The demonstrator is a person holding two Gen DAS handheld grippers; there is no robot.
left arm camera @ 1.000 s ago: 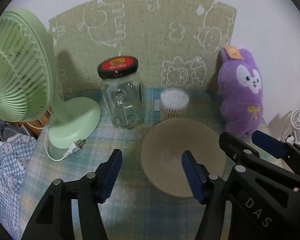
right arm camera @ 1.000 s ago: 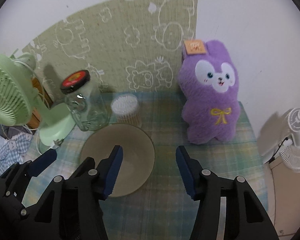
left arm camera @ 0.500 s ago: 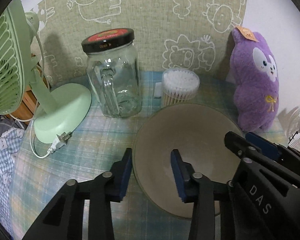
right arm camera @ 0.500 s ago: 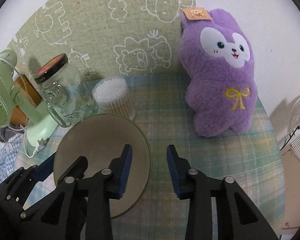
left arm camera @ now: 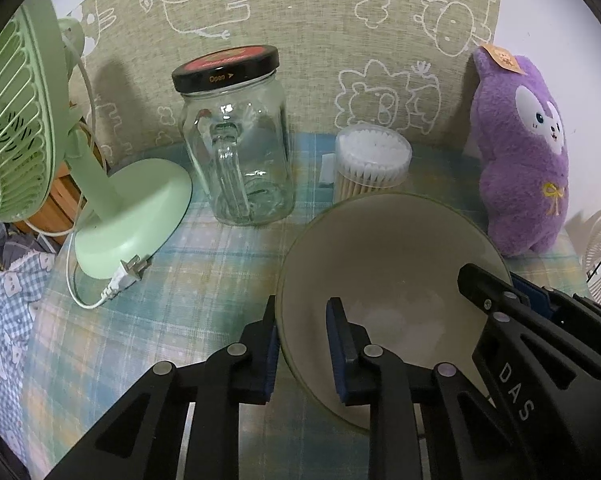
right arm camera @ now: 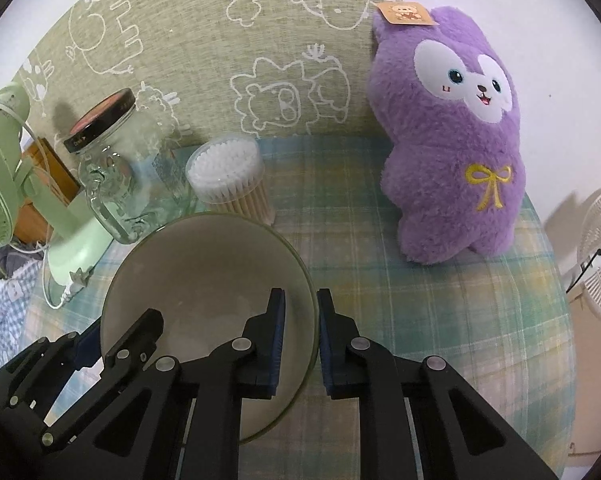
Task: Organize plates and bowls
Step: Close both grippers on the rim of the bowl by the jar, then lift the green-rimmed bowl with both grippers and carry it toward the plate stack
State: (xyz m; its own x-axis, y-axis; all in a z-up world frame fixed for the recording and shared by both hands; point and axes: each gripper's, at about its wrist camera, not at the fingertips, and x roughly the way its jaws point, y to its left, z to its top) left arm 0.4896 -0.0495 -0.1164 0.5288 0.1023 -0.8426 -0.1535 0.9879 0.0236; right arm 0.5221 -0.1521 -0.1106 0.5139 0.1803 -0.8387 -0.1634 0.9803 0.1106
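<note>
We've got both grippers clamped on the bowl (left arm camera: 388, 264), left gripper (left arm camera: 302, 346) fingers pinching its left rim, right gripper (right arm camera: 300, 338) fingers pinching its right rim, bowl sitting on the table (right arm camera: 420, 288) before the swabs (left arm camera: 372, 168).

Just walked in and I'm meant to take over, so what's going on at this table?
A person is working two handheld grippers on one grey bowl that sits on the plaid cloth. The left gripper has its jaws clamped over the bowl's left rim, and the right gripper is clamped over the right rim. The glass jar, cotton swab tub and purple plush stand untouched behind.
</note>
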